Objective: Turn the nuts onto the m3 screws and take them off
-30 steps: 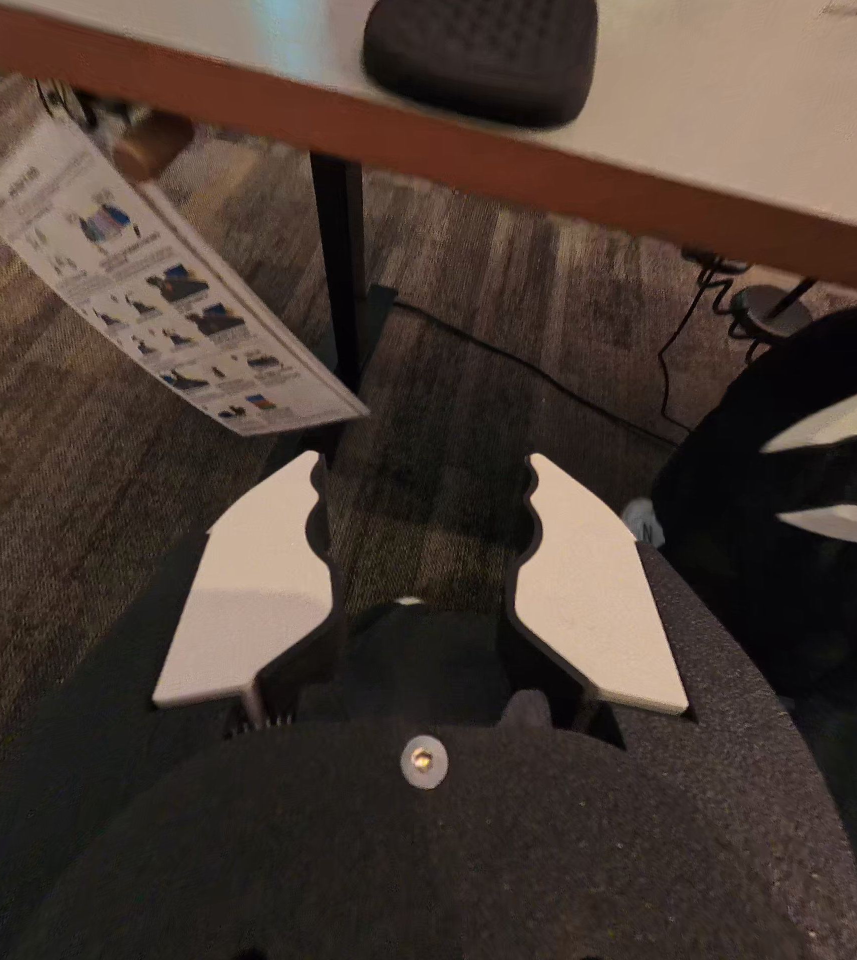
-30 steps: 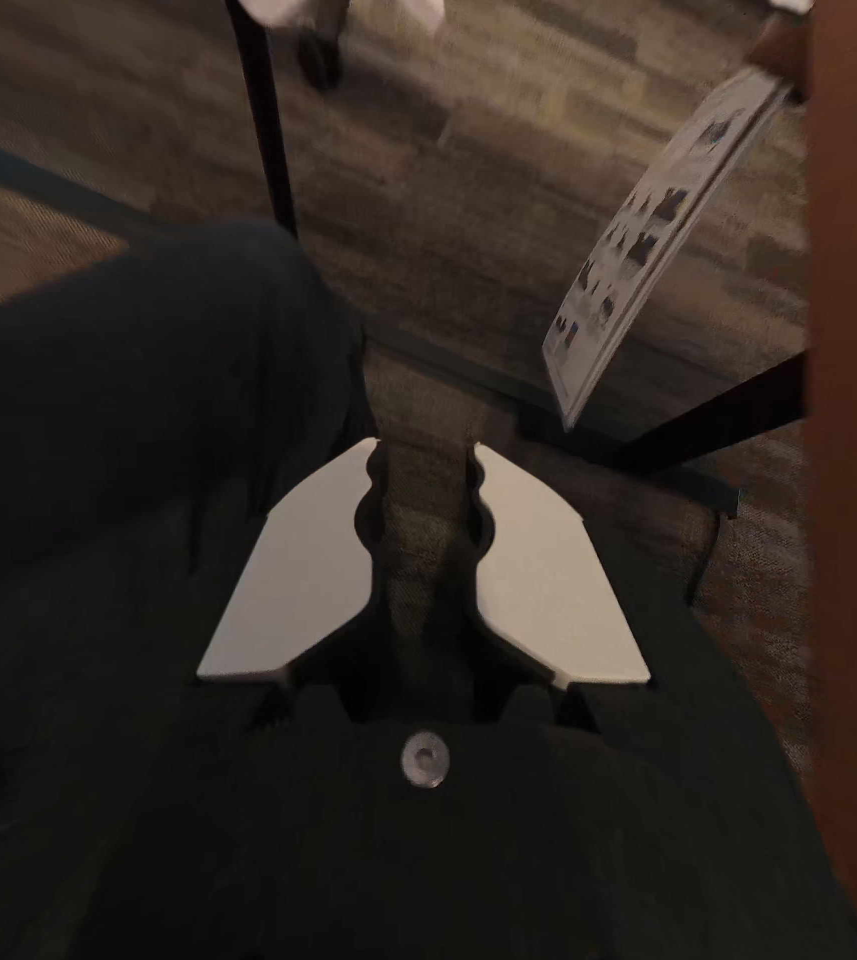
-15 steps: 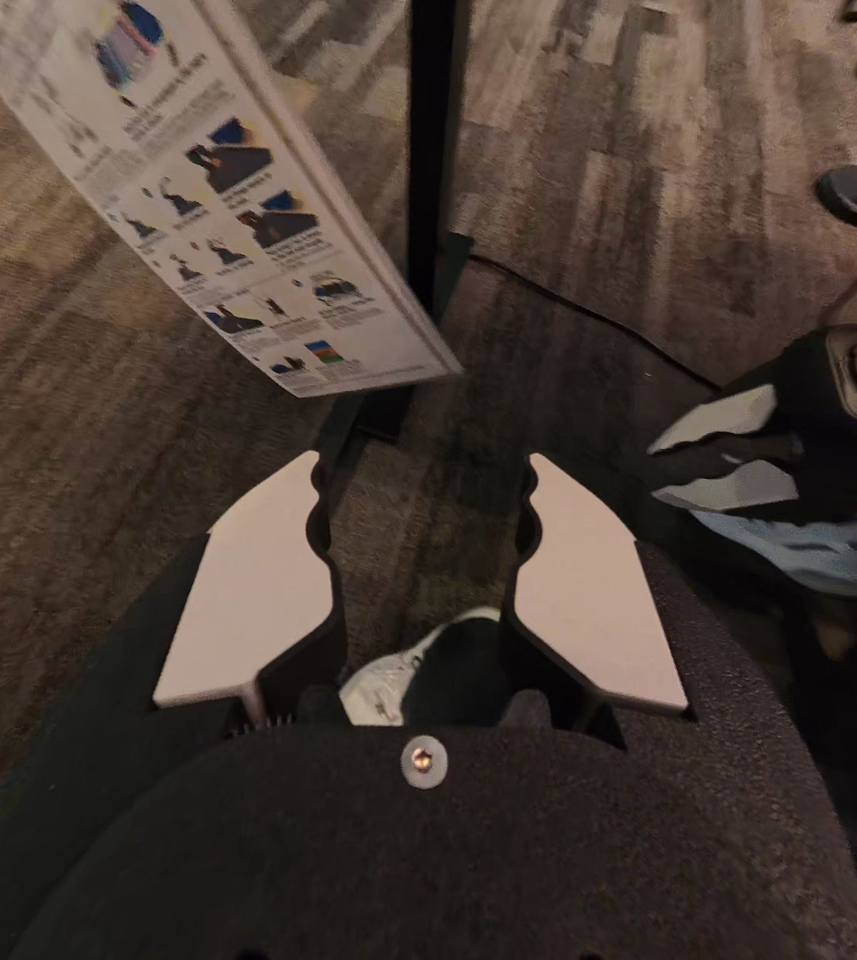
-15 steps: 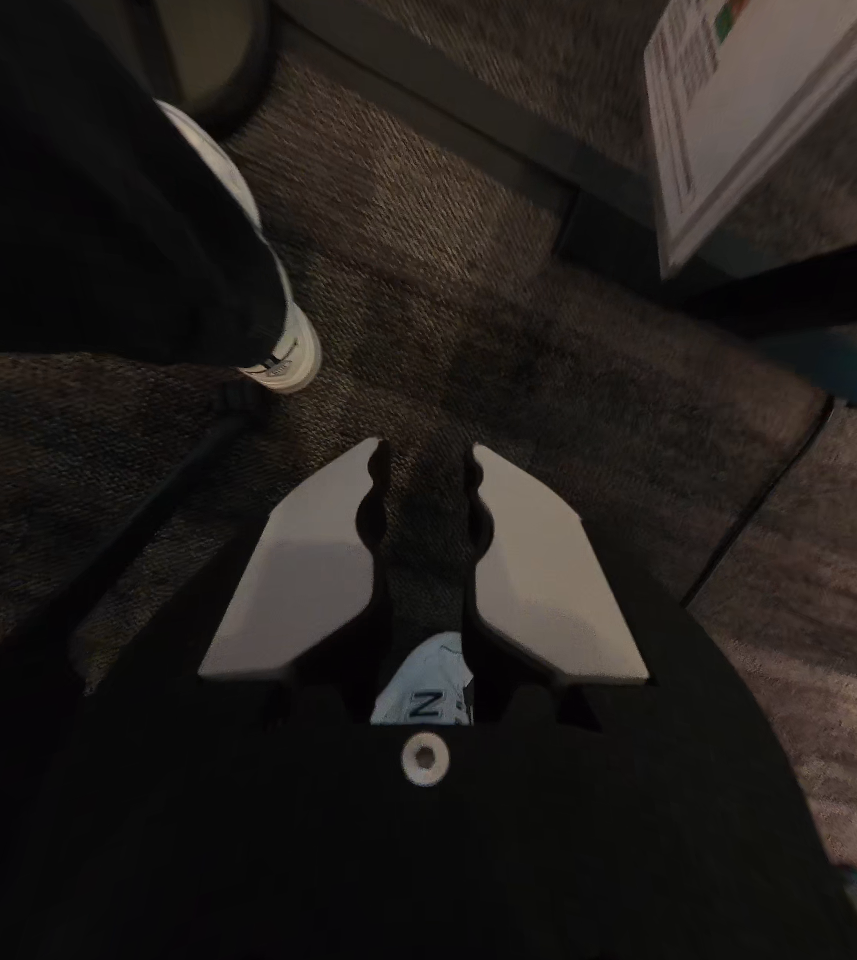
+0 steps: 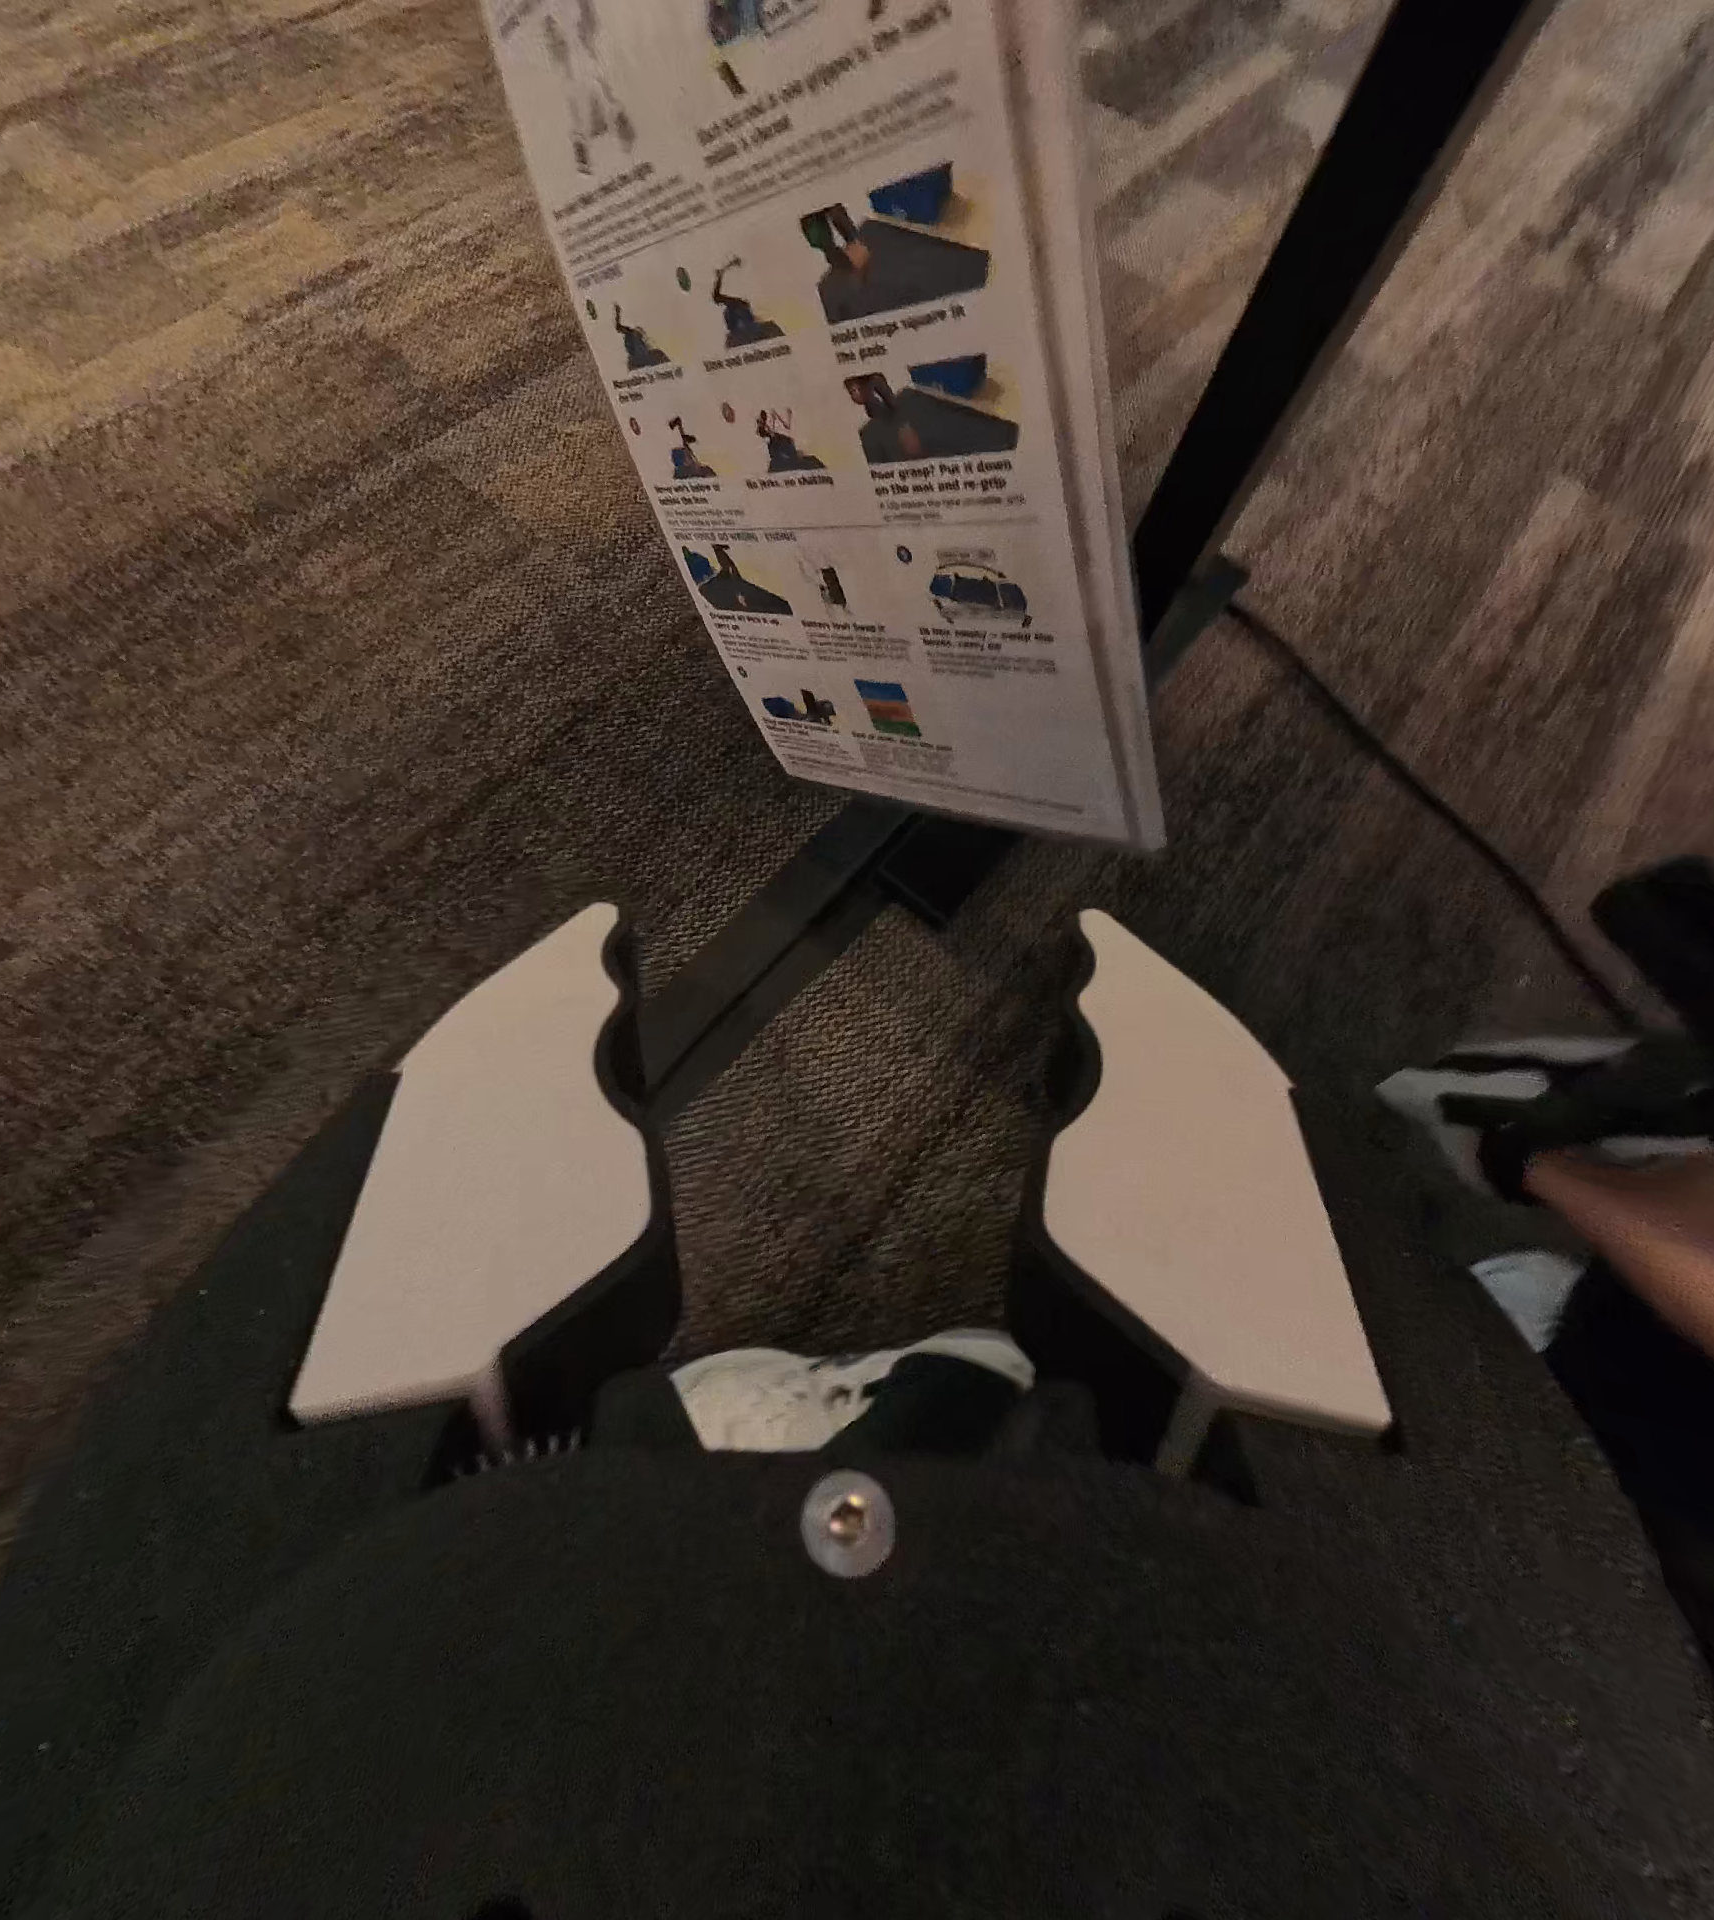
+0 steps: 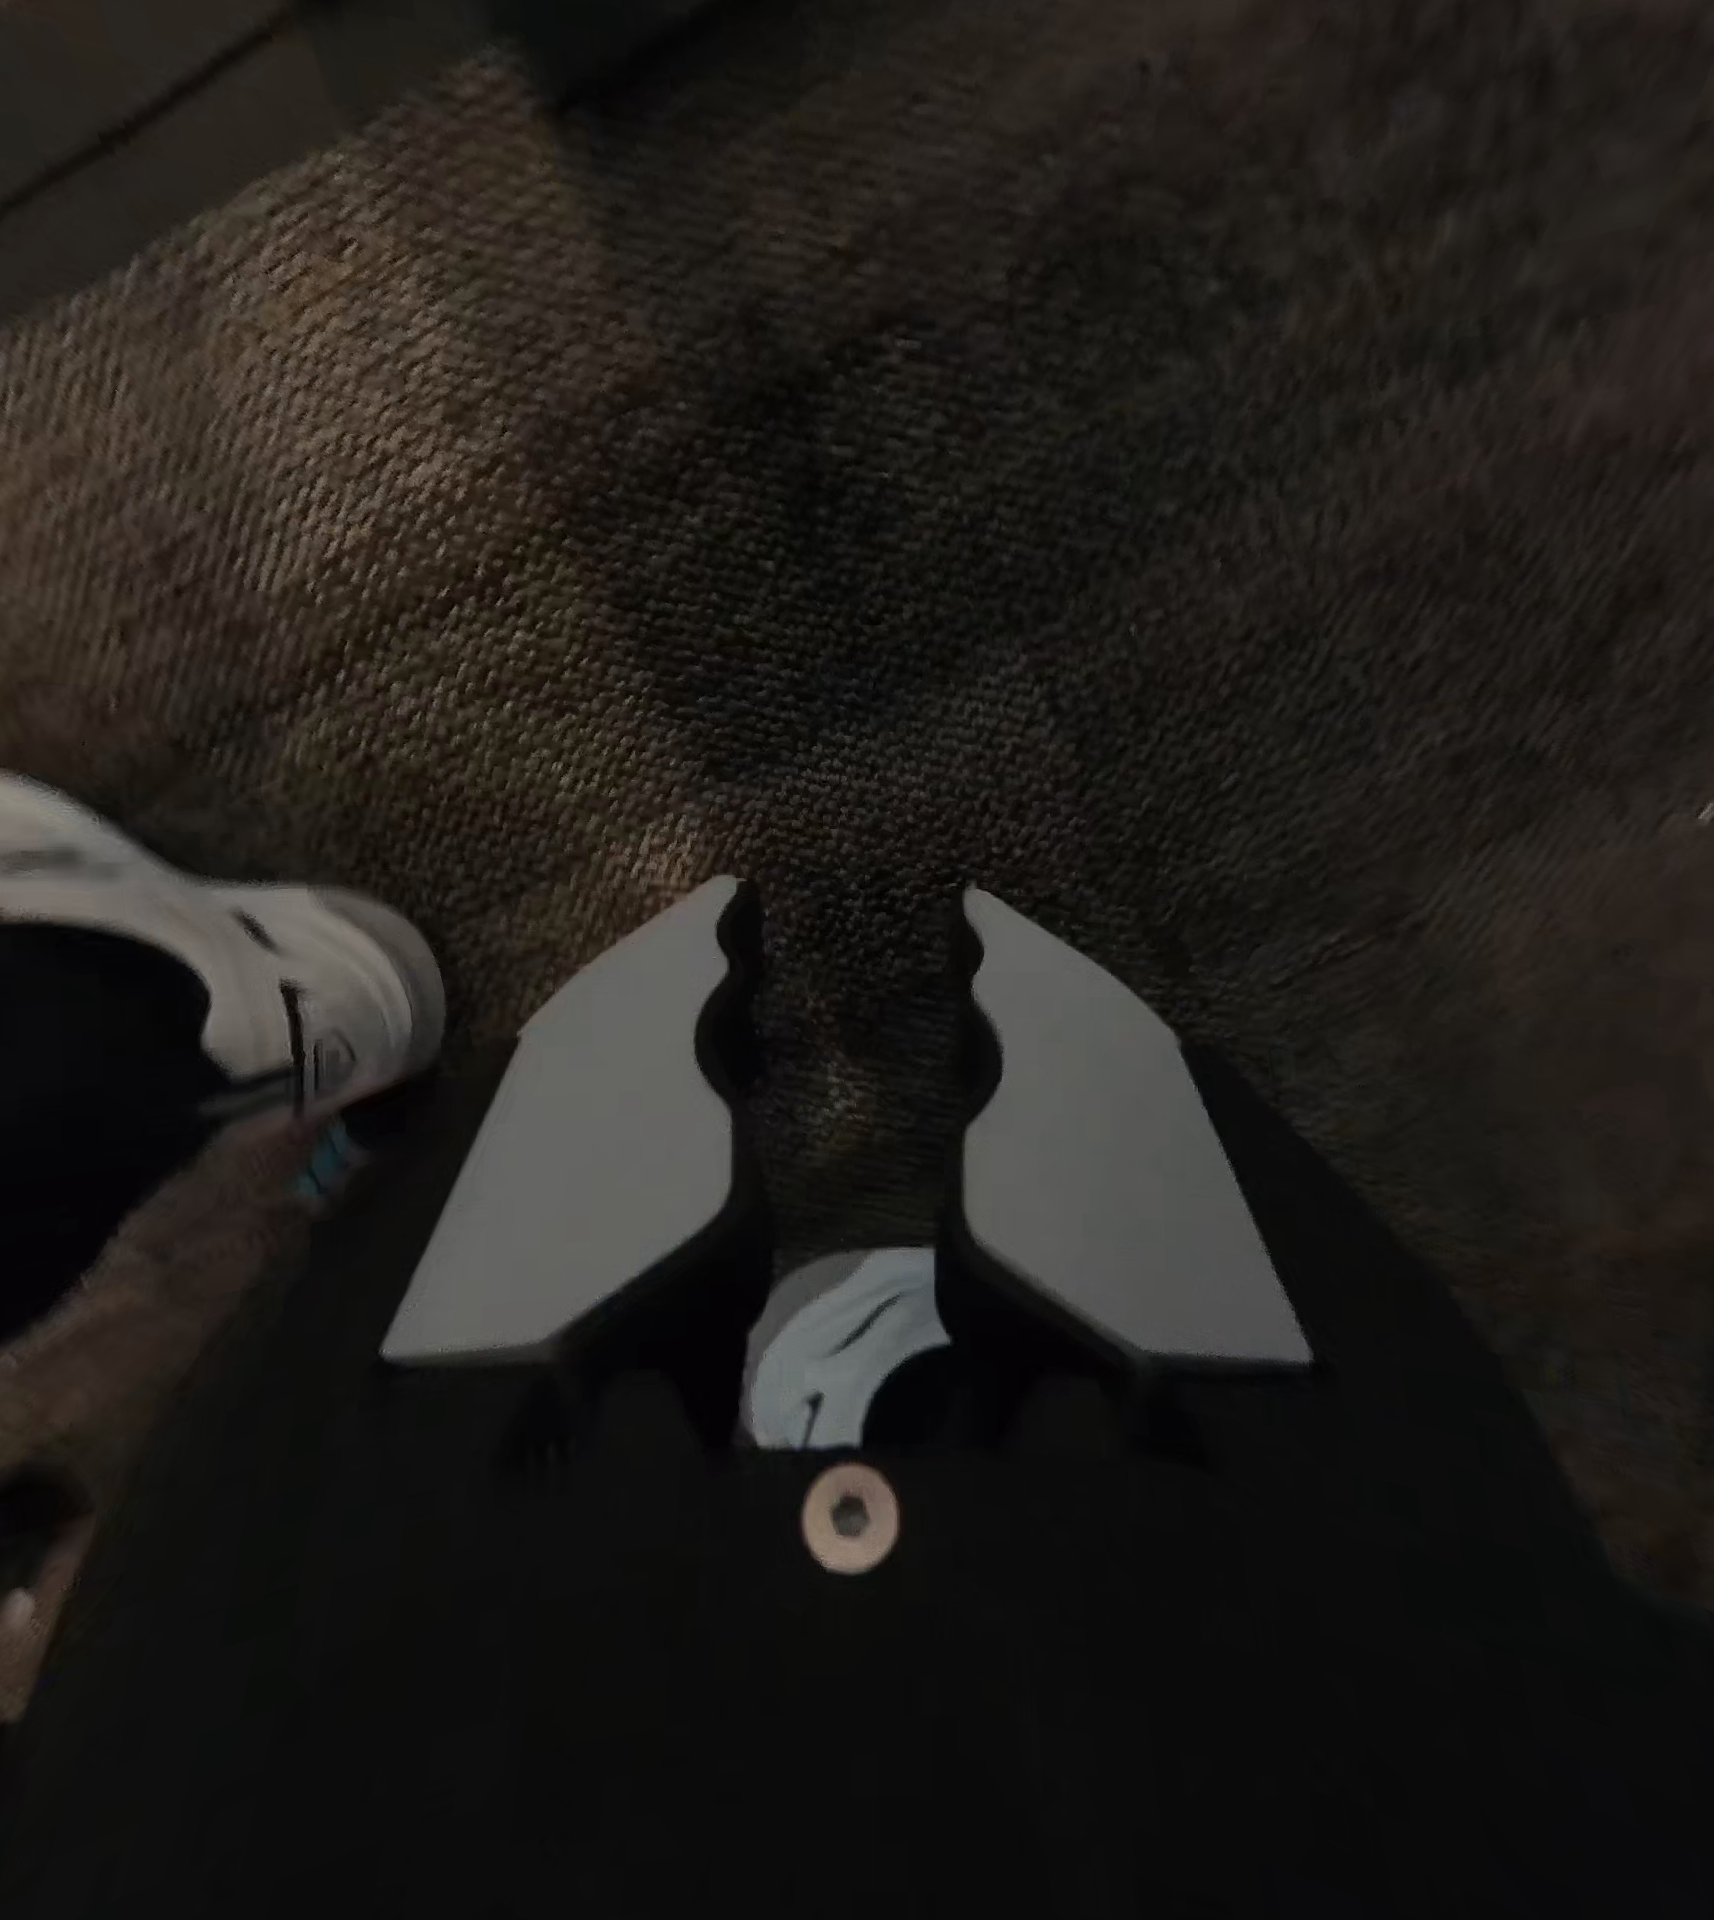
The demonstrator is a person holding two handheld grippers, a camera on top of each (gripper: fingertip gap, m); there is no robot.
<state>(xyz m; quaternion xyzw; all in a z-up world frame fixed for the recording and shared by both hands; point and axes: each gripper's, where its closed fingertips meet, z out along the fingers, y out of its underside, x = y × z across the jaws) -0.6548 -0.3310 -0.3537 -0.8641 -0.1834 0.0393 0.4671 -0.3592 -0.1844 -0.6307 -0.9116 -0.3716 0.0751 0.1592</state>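
No nuts or screws show in either view. My left gripper (image 5: pixel 848 935) is open and empty, pointing down at the carpet below the table. My right gripper (image 6: pixel 853 904) is open with a narrower gap and empty, also pointing down at the carpet. The right gripper also shows at the right edge of the left wrist view (image 5: pixel 1601 1101), held by a hand (image 5: pixel 1694 1257).
A printed instruction sheet (image 5: pixel 853 416) hangs just ahead of the left gripper. A black table leg (image 5: pixel 1279 312) and its foot (image 5: pixel 811 945) stand behind it. A cable (image 5: pixel 1393 758) runs over the carpet. A person's white shoe (image 6: pixel 240 956) is at the left of the right wrist view. The tips of one gripper are about 45 cm away from the tips of the other.
Both grippers have tilted down from the table edge toward the floor. The table top has left the left wrist view, and the sheet looks nearer. Both gripper openings are unchanged.
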